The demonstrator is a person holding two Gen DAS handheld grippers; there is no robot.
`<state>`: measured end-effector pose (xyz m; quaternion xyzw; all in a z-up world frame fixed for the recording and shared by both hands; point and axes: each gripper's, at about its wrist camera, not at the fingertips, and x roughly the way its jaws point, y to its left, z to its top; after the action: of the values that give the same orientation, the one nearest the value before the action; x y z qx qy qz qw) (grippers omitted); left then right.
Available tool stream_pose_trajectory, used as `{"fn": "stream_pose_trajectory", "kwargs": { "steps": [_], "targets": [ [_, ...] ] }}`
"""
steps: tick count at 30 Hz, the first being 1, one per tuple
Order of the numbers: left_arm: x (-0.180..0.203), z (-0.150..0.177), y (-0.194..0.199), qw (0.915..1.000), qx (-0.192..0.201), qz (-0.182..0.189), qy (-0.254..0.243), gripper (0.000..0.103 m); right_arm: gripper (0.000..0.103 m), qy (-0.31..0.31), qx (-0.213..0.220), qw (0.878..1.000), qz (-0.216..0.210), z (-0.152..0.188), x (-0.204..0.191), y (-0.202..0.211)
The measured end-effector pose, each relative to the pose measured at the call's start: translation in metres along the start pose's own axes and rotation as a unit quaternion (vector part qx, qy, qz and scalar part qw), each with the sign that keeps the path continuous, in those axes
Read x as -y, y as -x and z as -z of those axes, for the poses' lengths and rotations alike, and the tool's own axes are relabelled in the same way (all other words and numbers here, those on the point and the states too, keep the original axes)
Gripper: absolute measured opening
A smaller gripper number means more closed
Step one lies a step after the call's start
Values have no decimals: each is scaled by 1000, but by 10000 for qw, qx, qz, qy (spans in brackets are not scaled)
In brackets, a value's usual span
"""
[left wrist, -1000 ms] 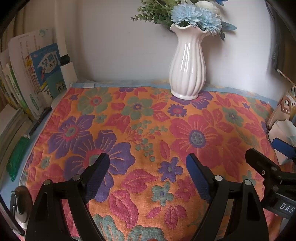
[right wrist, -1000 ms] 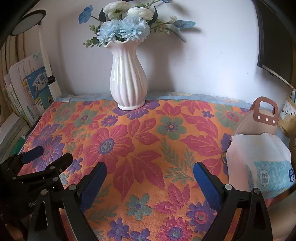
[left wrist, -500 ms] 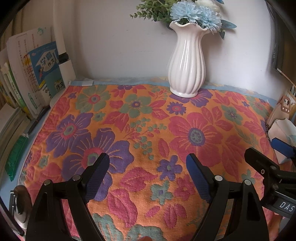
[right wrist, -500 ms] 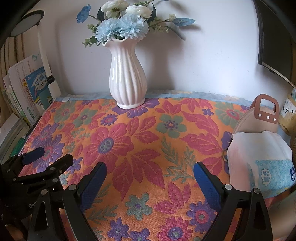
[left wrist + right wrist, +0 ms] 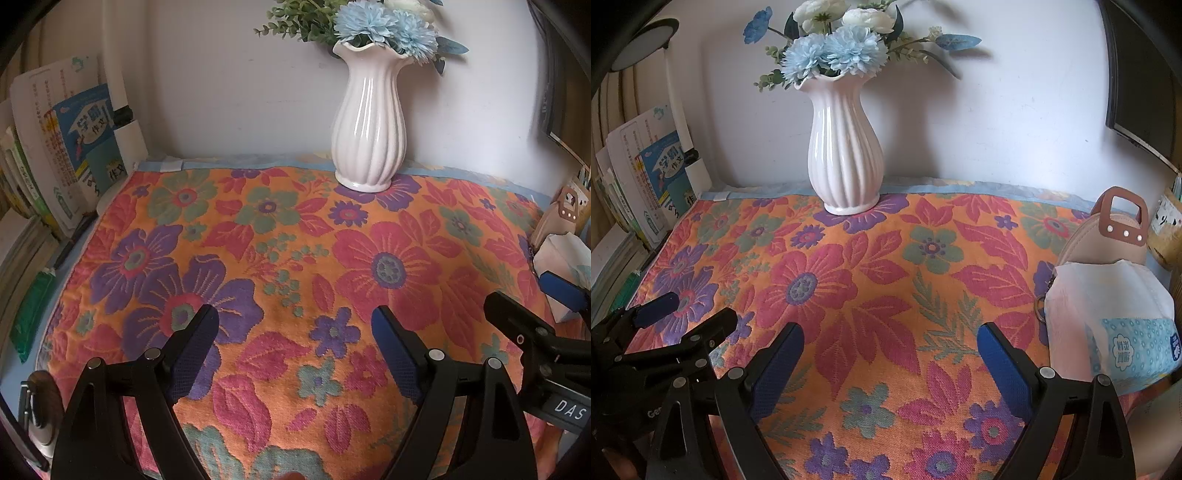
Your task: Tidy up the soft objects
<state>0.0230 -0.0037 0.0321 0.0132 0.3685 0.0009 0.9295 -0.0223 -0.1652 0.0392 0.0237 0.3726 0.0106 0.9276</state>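
An orange floral towel point(image 5: 295, 258) point(image 5: 886, 280) lies spread flat over the table. My left gripper point(image 5: 293, 312) hovers above its near part, open, with nothing between the blue pads. My right gripper point(image 5: 891, 328) hangs beside it over the same towel, also open and empty. Each gripper shows in the other's view: the right gripper point(image 5: 524, 291) at the right edge, the left gripper point(image 5: 700, 306) at the lower left. A white tissue pack point(image 5: 1108, 317) with a blue label rests on the towel's right edge, in front of a beige pouch point(image 5: 1104, 240) with a brown handle.
A white ribbed vase point(image 5: 369, 129) point(image 5: 846, 147) of blue and white flowers stands at the towel's back edge against the wall. Books point(image 5: 66, 147) lean and stack along the left side. A white lamp stem point(image 5: 677, 110) rises at the back left.
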Motion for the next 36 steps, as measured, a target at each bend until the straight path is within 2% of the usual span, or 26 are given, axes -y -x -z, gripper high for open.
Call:
{"fn": "stream_pose_trajectory", "kwargs": {
  "steps": [36],
  "targets": [
    [2, 0, -2, 9998, -62, -89, -175, 84, 94, 2, -26, 10000, 9, 1, 1, -2]
  ]
}}
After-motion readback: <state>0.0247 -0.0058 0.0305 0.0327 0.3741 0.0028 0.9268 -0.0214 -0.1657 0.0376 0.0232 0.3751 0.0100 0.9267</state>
